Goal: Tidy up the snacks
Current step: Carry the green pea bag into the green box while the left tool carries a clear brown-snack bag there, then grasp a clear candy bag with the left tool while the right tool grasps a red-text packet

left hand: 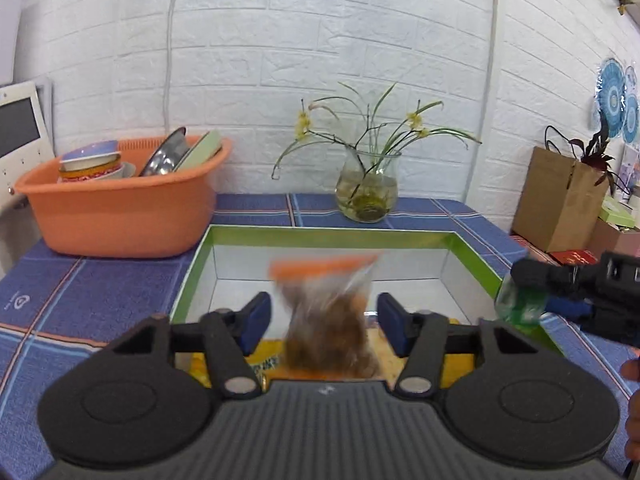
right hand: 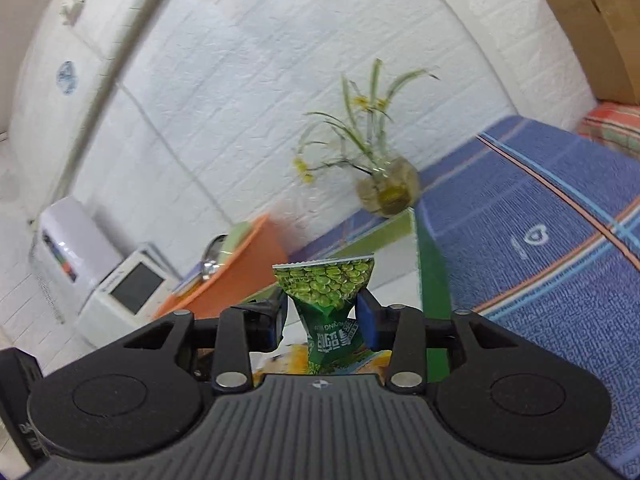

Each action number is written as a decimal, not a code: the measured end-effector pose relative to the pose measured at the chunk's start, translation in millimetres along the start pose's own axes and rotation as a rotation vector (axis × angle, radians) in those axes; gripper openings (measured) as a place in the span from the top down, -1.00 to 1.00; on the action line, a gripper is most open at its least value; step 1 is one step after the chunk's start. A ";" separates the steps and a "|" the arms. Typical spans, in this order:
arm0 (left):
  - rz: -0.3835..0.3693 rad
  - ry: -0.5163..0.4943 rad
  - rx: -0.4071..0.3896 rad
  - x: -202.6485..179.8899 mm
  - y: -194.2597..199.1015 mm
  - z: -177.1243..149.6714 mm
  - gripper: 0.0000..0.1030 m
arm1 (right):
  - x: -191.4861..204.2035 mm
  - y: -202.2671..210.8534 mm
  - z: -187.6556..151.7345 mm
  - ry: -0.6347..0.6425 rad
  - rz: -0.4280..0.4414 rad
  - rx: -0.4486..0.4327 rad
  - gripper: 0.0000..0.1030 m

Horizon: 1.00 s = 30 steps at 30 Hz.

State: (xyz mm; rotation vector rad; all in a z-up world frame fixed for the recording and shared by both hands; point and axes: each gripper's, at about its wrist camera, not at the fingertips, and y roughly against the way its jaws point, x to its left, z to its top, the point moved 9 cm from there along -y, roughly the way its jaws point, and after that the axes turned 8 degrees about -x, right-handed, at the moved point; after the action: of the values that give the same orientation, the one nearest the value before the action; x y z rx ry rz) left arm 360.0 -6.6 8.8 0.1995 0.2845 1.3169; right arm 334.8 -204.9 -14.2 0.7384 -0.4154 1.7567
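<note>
A green-rimmed white box [left hand: 332, 237] lies open on the blue checked cloth. My left gripper [left hand: 324, 322] is open above its near end. A clear bag of brown snacks with an orange top [left hand: 328, 312] is blurred between the fingers, touching neither pad, over yellow packets [left hand: 264, 354] in the box. My right gripper [right hand: 322, 314] is shut on a green pea snack packet [right hand: 326, 294], held over the box's green edge [right hand: 430, 276]. In the left wrist view the right gripper [left hand: 532, 292] shows at the box's right rim with the green packet [left hand: 518, 304].
An orange basin [left hand: 120, 208] of bowls and plates stands at the back left. A glass vase with a plant [left hand: 367, 184] stands behind the box. A brown paper bag [left hand: 560, 196] and boxes sit at the right. A white appliance [right hand: 120, 292] stands left of the basin.
</note>
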 end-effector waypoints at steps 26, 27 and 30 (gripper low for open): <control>-0.090 -0.159 -0.022 -3.4 121.7 -83.8 -0.37 | 59.3 131.7 -42.6 0.521 0.098 -0.023 -1.00; -0.096 -0.176 -0.022 -6.7 120.9 -85.0 -0.37 | 52.0 134.1 -45.7 0.515 0.072 -0.011 -1.00; -0.128 -0.208 -0.023 -14.8 120.1 -87.9 -0.37 | 33.6 137.9 -50.8 0.458 0.044 0.032 -1.00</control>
State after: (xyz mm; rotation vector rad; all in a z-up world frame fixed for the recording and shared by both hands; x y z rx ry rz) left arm 218.2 6.6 -36.8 0.2922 0.1035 1.1619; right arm 184.7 -191.8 -17.3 0.3316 -0.0919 1.9099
